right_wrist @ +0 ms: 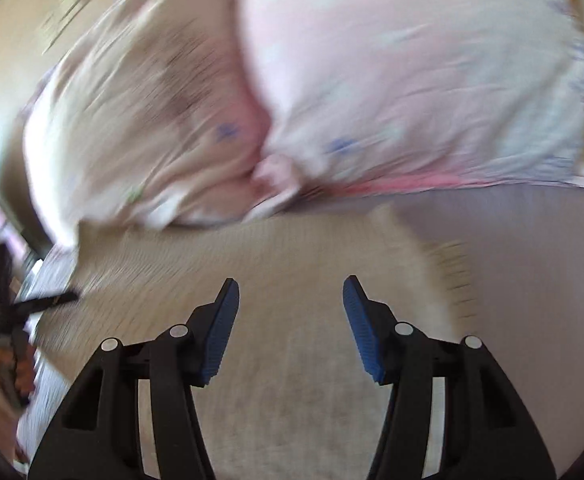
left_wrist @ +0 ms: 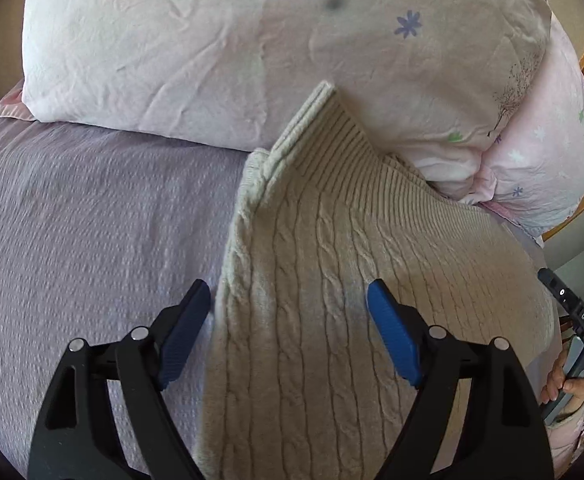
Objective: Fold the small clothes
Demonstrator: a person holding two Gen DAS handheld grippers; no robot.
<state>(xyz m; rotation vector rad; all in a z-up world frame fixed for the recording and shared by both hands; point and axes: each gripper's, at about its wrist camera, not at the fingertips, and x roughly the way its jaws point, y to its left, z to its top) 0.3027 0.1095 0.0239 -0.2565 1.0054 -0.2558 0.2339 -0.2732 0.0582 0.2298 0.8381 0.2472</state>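
Covering the bed (left_wrist: pixel 72 216), lilac textured sheet; pink floral pillows (left_wrist: pixel 232 52) at its head. Lying flat on the sheet, beige cable-knit sweater (left_wrist: pixel 331 248), ribbed collar touching the pillows. Left claw (left_wrist: pixel 288 304) spread wide, straddling the sweater's left edge, gripping nothing. Right claw (right_wrist: pixel 290 296) spread wide above the sweater (right_wrist: pixel 276 264), empty; view blurred.

A: Where is the sweater (left_wrist: pixel 331 280) located?
B: On the bedsheet (left_wrist: pixel 72 240), its ribbed end against the pillow (left_wrist: pixel 232 48).
A: And the second pillow (left_wrist: pixel 547 168)?
B: Right of the sweater's ribbed end, touching the first pillow.
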